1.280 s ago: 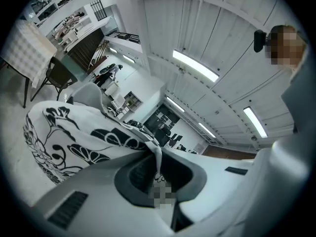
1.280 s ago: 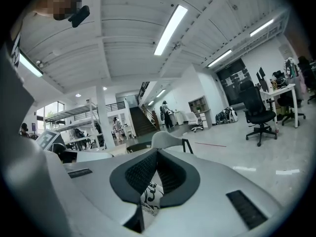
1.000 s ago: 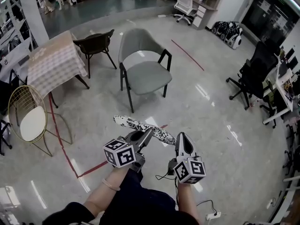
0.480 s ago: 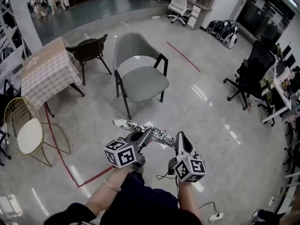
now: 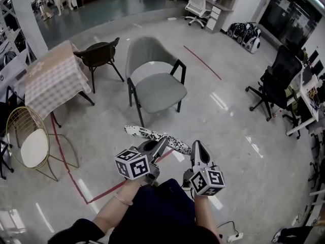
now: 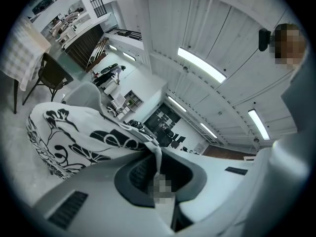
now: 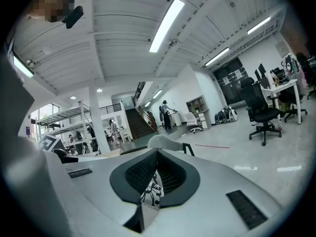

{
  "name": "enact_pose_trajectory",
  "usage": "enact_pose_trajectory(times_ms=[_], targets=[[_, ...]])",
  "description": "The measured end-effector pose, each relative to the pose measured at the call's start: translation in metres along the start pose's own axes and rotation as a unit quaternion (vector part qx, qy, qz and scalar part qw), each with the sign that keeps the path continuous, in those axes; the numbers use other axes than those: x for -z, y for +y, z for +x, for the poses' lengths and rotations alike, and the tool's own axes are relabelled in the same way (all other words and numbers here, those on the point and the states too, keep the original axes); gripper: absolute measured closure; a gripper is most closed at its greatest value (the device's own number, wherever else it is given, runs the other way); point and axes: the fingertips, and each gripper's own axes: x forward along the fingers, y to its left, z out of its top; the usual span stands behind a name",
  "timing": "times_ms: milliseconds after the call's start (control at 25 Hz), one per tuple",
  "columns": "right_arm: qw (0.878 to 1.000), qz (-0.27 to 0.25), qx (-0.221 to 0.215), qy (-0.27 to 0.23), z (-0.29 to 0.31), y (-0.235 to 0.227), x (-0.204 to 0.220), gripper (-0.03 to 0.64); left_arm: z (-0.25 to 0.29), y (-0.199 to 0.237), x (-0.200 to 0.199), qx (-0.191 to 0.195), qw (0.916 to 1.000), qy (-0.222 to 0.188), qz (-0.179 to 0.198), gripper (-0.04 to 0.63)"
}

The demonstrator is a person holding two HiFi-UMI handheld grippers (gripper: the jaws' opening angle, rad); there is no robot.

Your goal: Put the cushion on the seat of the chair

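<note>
We hold the cushion (image 5: 152,135) in the air with both claws, over the floor (image 5: 228,131), on the near side of the chair (image 5: 152,55) and well apart from it. The cushion is thin and white with a black flower pattern. The left claw (image 5: 162,142) is clenched on its near edge, and in the left gripper view the cloth is pinched between the dark pads. The right claw (image 5: 195,146) is also clenched on the cushion, and in the right gripper view a fold of the patterned cloth sits between its jaws. The grey seat (image 5: 160,91) of the chair is bare.

The cube (image 5: 133,164) on the left claw and the cube (image 5: 207,179) on the right claw carry black and white square markers. Other print in the room is too small to read.

The floor is grey, polished and shiny, with reflections of the lamps. A red line (image 5: 203,60) runs across it at the far right of the chair, and another red line (image 5: 63,151) runs at the near left. At the left stands a tabletop (image 5: 53,78) under a checked cloth, with a dark chair (image 5: 99,52) just beside it and a gold wire chair (image 5: 28,131) nearer to us. At the right stands a black office chair (image 5: 279,80), and at the far side a white office chair (image 5: 198,4). The ceiling is white with long lamps (image 7: 165,21), and a staircase (image 7: 140,125) shows at the far end.
</note>
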Motion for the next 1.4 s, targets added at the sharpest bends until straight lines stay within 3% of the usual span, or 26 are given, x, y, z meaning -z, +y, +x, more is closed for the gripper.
enact_pose_trajectory(times_ms=[560, 1400], targets=[[0.999, 0.003, -0.039, 0.026, 0.044, 0.008, 0.008, 0.601, 0.007, 0.030, -0.013, -0.036, 0.9992, -0.011, -0.014, 0.568], [0.996, 0.013, -0.059, 0.062, 0.195, -0.058, -0.023, 0.601, 0.130, 0.097, -0.082, -0.073, 0.9970, -0.012, -0.025, 0.568]])
